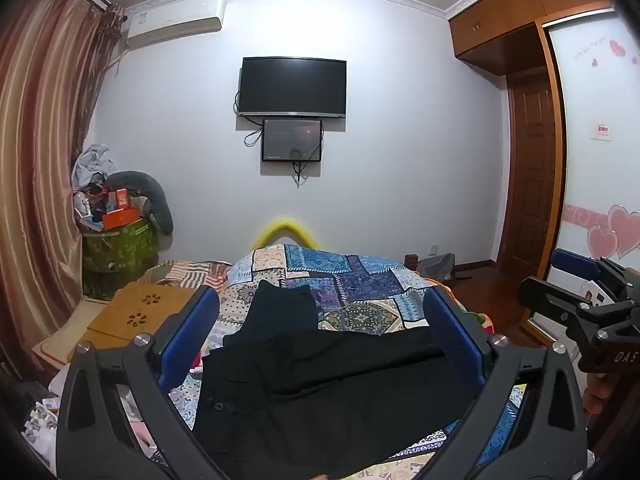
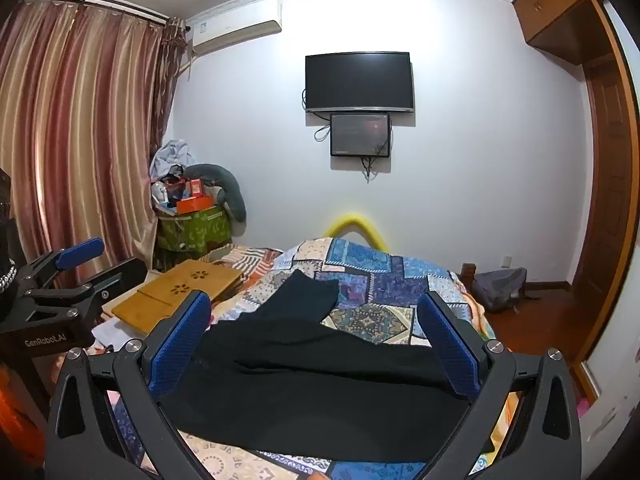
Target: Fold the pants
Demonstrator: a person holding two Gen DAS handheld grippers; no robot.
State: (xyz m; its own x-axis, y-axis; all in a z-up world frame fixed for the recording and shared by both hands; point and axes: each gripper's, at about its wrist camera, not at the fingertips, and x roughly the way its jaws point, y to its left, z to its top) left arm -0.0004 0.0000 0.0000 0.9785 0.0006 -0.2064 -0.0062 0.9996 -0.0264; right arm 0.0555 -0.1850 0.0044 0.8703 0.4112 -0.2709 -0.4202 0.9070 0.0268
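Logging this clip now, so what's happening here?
A person holds two grippers over black pants lying on a patchwork quilt on a bed. The left gripper and right gripper are both wide open, holding nothing. The pants look partly folded or bunched, one leg stretched away.

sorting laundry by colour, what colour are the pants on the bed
Black pants, plain with no visible pattern, seen best in the right wrist view.

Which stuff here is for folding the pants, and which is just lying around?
For the job: black pants, left gripper, right gripper, both open.

Just lying around: wooden tray, green basket, backpack, TV.
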